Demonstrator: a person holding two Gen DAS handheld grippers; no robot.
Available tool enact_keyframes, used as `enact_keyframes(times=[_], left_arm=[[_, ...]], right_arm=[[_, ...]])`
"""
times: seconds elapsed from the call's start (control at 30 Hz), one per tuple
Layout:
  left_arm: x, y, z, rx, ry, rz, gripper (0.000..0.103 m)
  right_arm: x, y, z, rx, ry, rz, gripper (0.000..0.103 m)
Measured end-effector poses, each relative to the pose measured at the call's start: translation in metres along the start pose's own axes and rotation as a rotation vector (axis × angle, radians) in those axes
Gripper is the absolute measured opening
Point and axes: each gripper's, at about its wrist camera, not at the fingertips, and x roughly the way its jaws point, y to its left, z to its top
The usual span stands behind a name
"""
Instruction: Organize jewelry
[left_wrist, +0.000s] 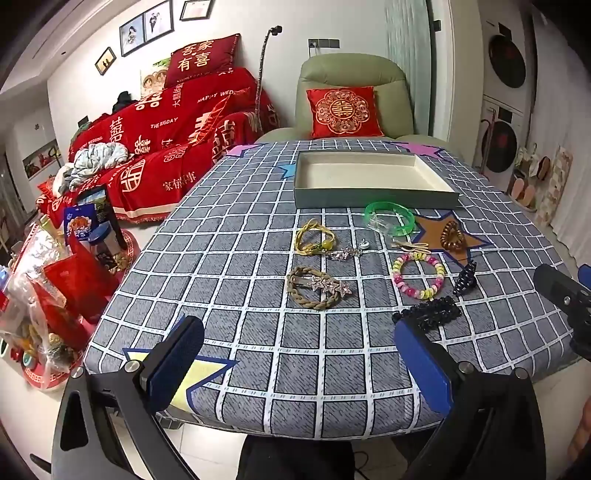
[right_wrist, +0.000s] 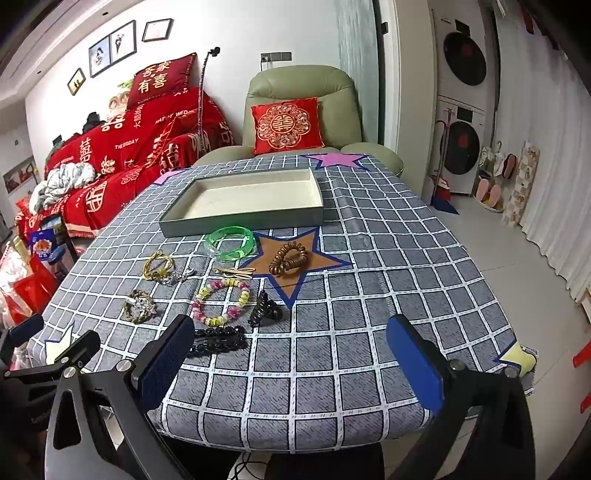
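Jewelry lies scattered on the checked tablecloth in front of an empty shallow tray (left_wrist: 373, 194) (right_wrist: 243, 219). I see a green bangle (left_wrist: 389, 218) (right_wrist: 229, 244), a brown coil hair tie (left_wrist: 453, 235) (right_wrist: 289, 257), a pink and yellow bead bracelet (left_wrist: 419, 277) (right_wrist: 221, 301), a black claw clip (left_wrist: 465, 277) (right_wrist: 264, 314), a black beaded clip (left_wrist: 428, 312) (right_wrist: 218, 341), a braided ring with star clip (left_wrist: 317, 287) (right_wrist: 139, 306) and a yellow cord band (left_wrist: 314, 242) (right_wrist: 159, 267). My left gripper (left_wrist: 299, 363) and right gripper (right_wrist: 291, 365) hover open above the table's near edge, holding nothing.
A green armchair with a red cushion (left_wrist: 343, 110) stands behind the table. A red-covered sofa (left_wrist: 166, 140) and bags (left_wrist: 55, 280) are on the left. Stacked washing machines (right_wrist: 461, 110) and slippers stand at the right. The right gripper's frame (left_wrist: 569, 295) shows at the left view's edge.
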Motion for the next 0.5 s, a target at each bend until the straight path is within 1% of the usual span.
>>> enact_keyframes(times=[0.03,0.23,0.3,0.5], left_arm=[[-0.0002,-0.0017,0.0002,0.013,0.000,0.015,0.103],[-0.0009,-0.0058,0.0002,0.009,-0.012,0.017,0.103],[-0.0026,-0.0042,-0.0007,-0.006,0.001,0.005,0.103],[-0.0007,-0.0004,0.0018,-0.015,0.006,-0.001,0.103]], right_arm=[[-0.0016,0.0032,-0.0024,-0.007,-0.008,-0.007,0.103],[-0.0020,0.0028,-0.0033,0.002,-0.016,-0.007,0.103],[-0.0013,0.0029,-0.0027,0.004,-0.018,-0.007,0.103],[-0.0033,0.0014,-0.0031,0.005,-0.029,-0.006,0.103]])
